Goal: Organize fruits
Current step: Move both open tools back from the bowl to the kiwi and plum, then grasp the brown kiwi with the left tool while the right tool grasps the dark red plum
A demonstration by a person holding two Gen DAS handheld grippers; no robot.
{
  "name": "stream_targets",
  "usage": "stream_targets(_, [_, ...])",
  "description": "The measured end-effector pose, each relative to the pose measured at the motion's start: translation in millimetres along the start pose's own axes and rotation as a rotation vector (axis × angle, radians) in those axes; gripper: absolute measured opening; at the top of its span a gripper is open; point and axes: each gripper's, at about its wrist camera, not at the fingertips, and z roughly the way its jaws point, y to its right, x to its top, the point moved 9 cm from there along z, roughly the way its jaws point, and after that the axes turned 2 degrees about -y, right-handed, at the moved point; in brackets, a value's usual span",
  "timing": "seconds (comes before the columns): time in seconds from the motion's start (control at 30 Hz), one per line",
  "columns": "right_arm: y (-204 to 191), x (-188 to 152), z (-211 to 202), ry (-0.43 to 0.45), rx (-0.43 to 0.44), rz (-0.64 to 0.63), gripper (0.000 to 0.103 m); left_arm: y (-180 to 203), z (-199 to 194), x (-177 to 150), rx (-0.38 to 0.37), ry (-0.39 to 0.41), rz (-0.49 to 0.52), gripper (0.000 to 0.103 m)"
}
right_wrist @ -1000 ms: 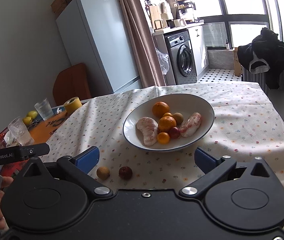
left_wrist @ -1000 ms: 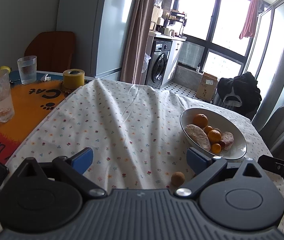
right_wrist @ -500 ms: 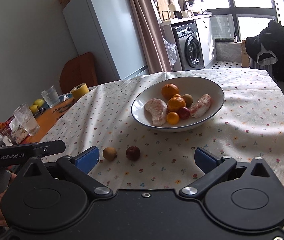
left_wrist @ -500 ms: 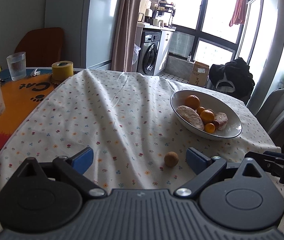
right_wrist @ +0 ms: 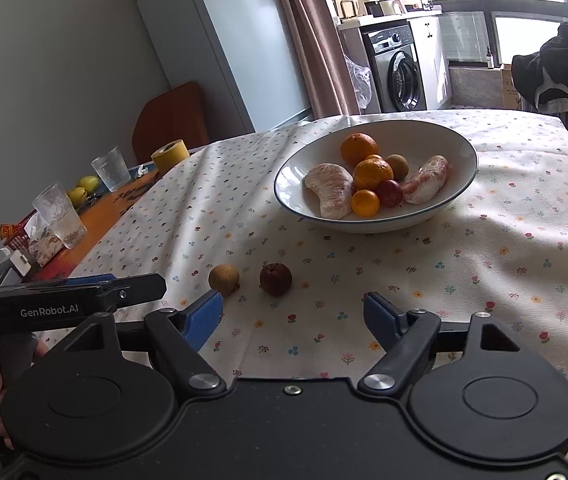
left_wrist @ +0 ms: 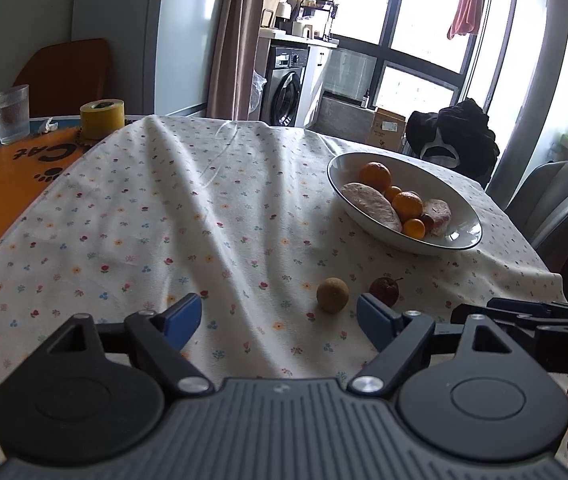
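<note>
From the left wrist, the left gripper [left_wrist: 279, 316] gapes wide and empty; a tan fruit [left_wrist: 332, 289] lies just ahead, a red fruit [left_wrist: 384, 291] half hidden behind its right finger. From the right wrist, the right gripper [right_wrist: 291, 314] gapes wide; both fruits lie short of the bowl [right_wrist: 459, 184].

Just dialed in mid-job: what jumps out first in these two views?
The white bowl piled with oranges and peeled pomelo segments sits mid-table on the floral cloth. Nearer, two loose fruits lie side by side: a tan round fruit and a dark red fruit. Both hand-held grippers, left and right, are open and empty.
</note>
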Motion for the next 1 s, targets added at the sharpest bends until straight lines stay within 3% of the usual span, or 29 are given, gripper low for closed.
stream_targets(0.17, [2.5, -2.1, 9.3, -0.017, 0.016, 0.011, 0.062, 7.6, 10.8, -2.5, -0.025, -0.012, 0.013, 0.072])
stream_targets(0.5, [8.1, -2.7, 23.2, -0.038, 0.02, 0.014, 0.058, 21.7, 38.8, -2.3, -0.056, -0.03, 0.018, 0.059])
stream_targets(0.67, [6.8, 0.6, 30.8, -0.042, 0.024, 0.007, 0.057, 24.2, 51.6, -3.9, -0.061, -0.044, 0.0, 0.047])
stream_targets(0.83, [3.9, 2.8, 41.7, -0.051, 0.028, 0.0, 0.056, 24.5, 54.1, -4.4, -0.071, -0.046, -0.007, 0.022])
stream_targets(1.0, [-2.6, 6.2, 51.1, -0.056, 0.034, -0.02, 0.054, 16.6, 50.9, -1.3, -0.063, -0.044, -0.03, 0.022])
